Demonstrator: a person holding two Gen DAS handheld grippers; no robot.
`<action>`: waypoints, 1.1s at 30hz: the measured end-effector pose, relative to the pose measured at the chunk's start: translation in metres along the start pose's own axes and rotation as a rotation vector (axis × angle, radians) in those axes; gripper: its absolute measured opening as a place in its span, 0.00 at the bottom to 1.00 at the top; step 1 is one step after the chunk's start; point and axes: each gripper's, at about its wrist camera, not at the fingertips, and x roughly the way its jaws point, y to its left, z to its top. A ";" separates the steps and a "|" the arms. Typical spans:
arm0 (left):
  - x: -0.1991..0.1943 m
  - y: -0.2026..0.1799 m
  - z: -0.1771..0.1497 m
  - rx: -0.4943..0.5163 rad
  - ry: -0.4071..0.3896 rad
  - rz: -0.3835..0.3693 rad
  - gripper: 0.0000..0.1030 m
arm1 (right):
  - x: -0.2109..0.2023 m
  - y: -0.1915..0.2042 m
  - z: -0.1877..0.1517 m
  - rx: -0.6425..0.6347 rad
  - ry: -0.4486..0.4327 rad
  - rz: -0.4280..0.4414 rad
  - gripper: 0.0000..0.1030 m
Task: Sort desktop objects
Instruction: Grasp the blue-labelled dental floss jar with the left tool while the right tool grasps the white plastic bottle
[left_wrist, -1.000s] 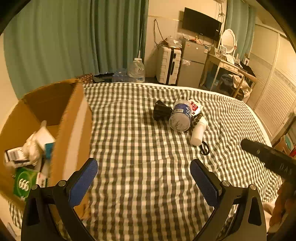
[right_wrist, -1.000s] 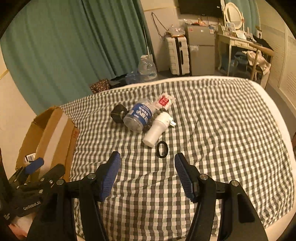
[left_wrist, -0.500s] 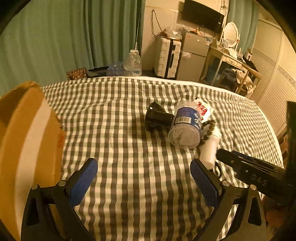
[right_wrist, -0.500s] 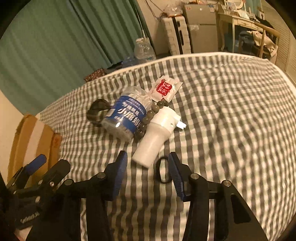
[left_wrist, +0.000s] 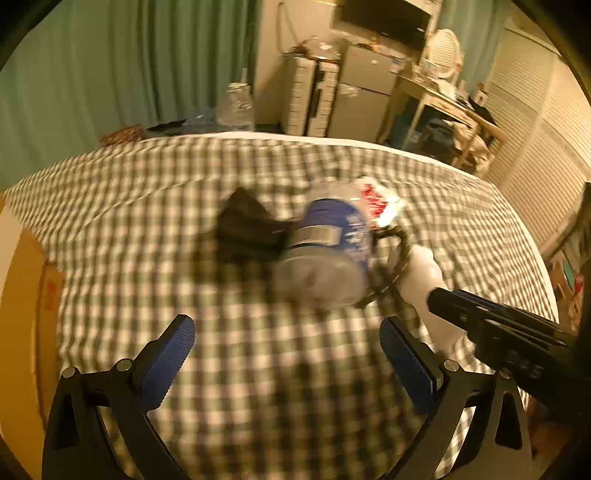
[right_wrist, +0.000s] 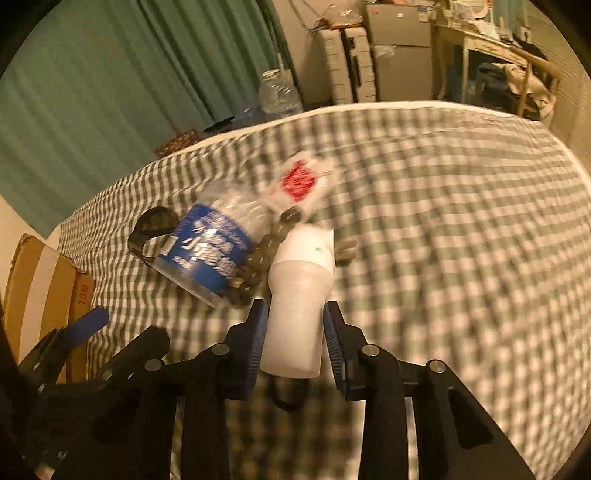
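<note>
A white bottle (right_wrist: 295, 325) lies on the checked cloth (right_wrist: 443, 221) between the fingers of my right gripper (right_wrist: 293, 314). Its jaws are closing and the pads touch both sides of the bottle. A bead bracelet (right_wrist: 266, 251) and a clear water bottle with a blue label (right_wrist: 210, 254) lie against it. A red-and-white packet (right_wrist: 299, 181) lies behind, a black object (right_wrist: 151, 225) to the left. My left gripper (left_wrist: 288, 332) is open over bare cloth, just short of the water bottle (left_wrist: 325, 258). The picture is blurred.
A cardboard box (right_wrist: 40, 288) stands at the cloth's left edge, its wall (left_wrist: 22, 314) beside my left gripper. A black ring (right_wrist: 288, 398) lies under the white bottle's near end. Green curtains, a suitcase, a desk and a large water jug stand beyond the bed.
Both grippers moved forward and down toward the pile. The box slid almost out of the left view. The right jaws narrowed from wide apart to around the white bottle.
</note>
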 end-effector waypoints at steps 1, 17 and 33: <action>0.002 -0.006 0.002 0.014 0.000 -0.013 1.00 | -0.005 -0.007 -0.001 0.015 -0.002 -0.004 0.30; 0.071 -0.015 0.048 0.034 0.134 -0.132 0.25 | -0.003 -0.048 -0.013 0.029 0.033 -0.109 0.31; 0.024 -0.033 0.068 0.253 -0.039 -0.092 0.81 | -0.001 -0.047 -0.011 0.039 0.043 -0.096 0.34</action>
